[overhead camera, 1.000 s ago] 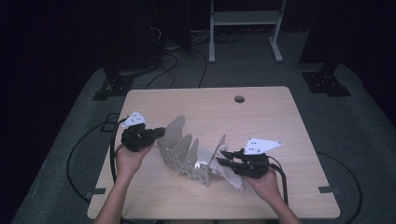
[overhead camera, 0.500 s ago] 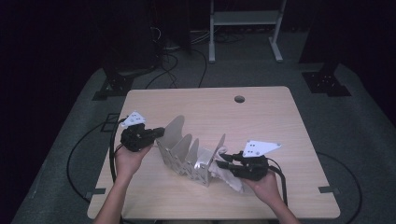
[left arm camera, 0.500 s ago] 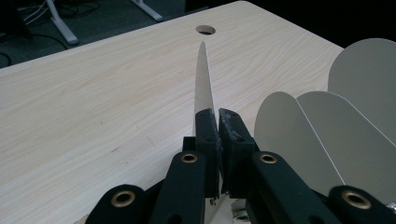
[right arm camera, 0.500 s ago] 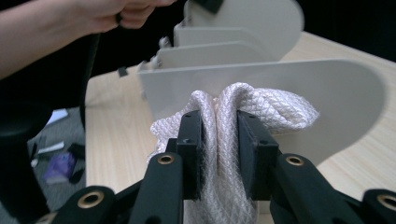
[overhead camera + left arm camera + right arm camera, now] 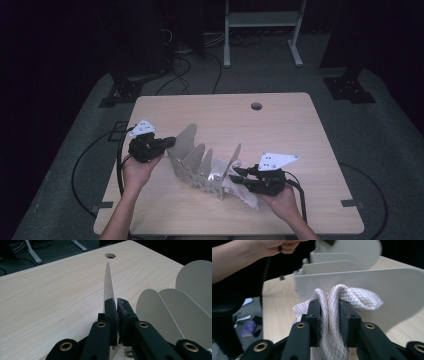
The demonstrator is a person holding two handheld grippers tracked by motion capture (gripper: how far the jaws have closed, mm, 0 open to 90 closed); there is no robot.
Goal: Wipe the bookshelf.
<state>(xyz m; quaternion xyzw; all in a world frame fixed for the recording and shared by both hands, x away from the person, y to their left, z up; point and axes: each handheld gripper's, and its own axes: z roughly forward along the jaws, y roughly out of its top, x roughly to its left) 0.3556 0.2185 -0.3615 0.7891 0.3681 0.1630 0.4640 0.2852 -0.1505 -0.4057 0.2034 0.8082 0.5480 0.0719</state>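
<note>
on the left of the high view the left claw sits at the end of a grey metal rack of upright rounded fins, which stands on the pale wooden bench. the hand behind it covers much of the claw body, so the grip is hard to make out from above. in the left gripper view the claw has its jaws pressed nearly together on the thin edge of the end fin, seen edge-on as a narrow blade; the foot of the fin is hidden behind the jaws. more fins overlap to the right and are cut off by the picture edge. the round cable hole in the bench lies beyond the fin tip.

toward the middle, the rack runs diagonally across the bench, its base partly in shadow.

at the right end a white woven cloth is bunched against the last fin, partly under the right claw. in the right gripper view that claw is clamped on a fold of the cloth, jaws held a little apart by the fabric. the cloth's lower part is cut off at the bottom, and the fin behind it hides the rest of the rack base. the far hand is blurred and cropped at the top.
</note>
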